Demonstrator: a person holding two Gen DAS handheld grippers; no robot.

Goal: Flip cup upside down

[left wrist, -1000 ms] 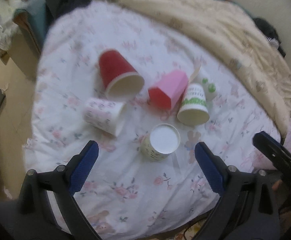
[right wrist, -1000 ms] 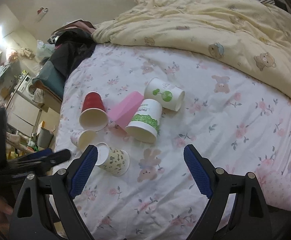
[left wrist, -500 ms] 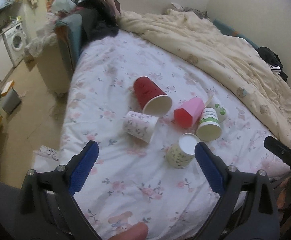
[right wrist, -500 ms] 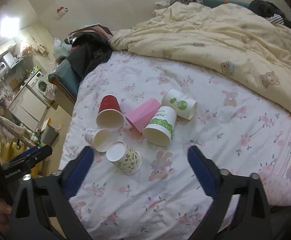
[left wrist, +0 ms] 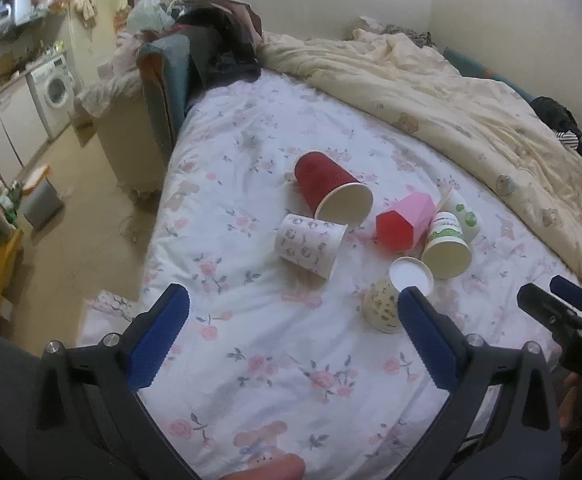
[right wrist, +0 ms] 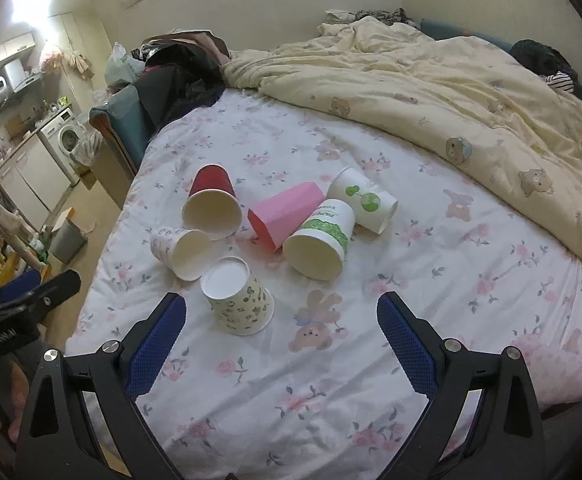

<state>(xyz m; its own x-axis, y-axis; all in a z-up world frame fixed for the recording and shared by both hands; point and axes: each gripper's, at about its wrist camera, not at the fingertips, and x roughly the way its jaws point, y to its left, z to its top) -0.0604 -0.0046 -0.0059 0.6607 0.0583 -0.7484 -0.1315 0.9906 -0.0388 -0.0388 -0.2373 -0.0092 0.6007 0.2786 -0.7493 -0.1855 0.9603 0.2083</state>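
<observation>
Several cups lie on a floral bedsheet [right wrist: 331,380]. A leaf-patterned paper cup [right wrist: 237,297] stands upside down, white base up; it also shows in the left wrist view [left wrist: 393,296]. A red cup [right wrist: 211,206], a small patterned cup [right wrist: 179,251], a pink cup [right wrist: 285,214], a green-banded cup [right wrist: 321,240] and a white cup with green dots [right wrist: 365,200] lie on their sides. My left gripper [left wrist: 291,340] is open and empty, above the sheet near the upside-down cup. My right gripper [right wrist: 281,340] is open and empty, just in front of that cup.
A cream bear-print duvet [right wrist: 451,80] is heaped across the far and right side of the bed. Dark clothes [right wrist: 179,76] lie at the bed's far left corner. The bed's left edge drops to the floor, with a grey bin [right wrist: 67,240] and a washing machine [right wrist: 67,136].
Both grippers have pulled back and tilted up, so the cups look farther and more of the room shows. The leaf-patterned cup has turned from lying on its side to standing base up.
</observation>
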